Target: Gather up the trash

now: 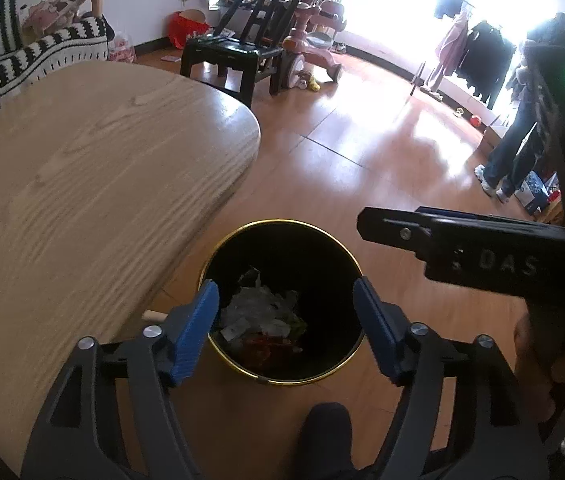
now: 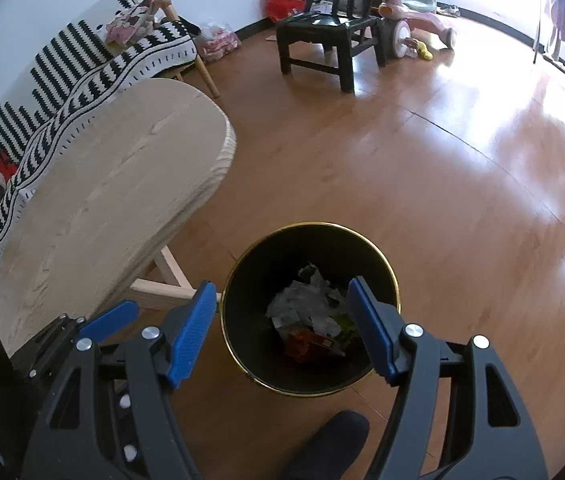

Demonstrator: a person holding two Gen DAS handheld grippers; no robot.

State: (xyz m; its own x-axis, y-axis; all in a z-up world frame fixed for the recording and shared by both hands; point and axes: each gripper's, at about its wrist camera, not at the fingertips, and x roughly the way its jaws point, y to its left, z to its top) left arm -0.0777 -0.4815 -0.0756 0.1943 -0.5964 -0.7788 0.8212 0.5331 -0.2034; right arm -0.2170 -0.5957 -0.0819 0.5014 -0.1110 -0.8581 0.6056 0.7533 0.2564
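Left wrist view: left gripper hangs over the bin, jaws spread wide, nothing between the pads. Trash lies at the bottom of the bin, crumpled paper plus something red and green. The bin stands on the floor just beside the table edge. Right gripper shows side-on at right, above the bin's far rim; its jaw state can't be told from here.

Right wrist view: right gripper also above the bin, jaws released and empty. Trash inside, well below the rim. Table to the left, a blue pad of the left gripper low left.

Judgement: drop looks done on both sides. To do it well: keep jaws spread until nothing clings to the pads, lift straight up clear of the rim, don't knock the bin or the table edge.
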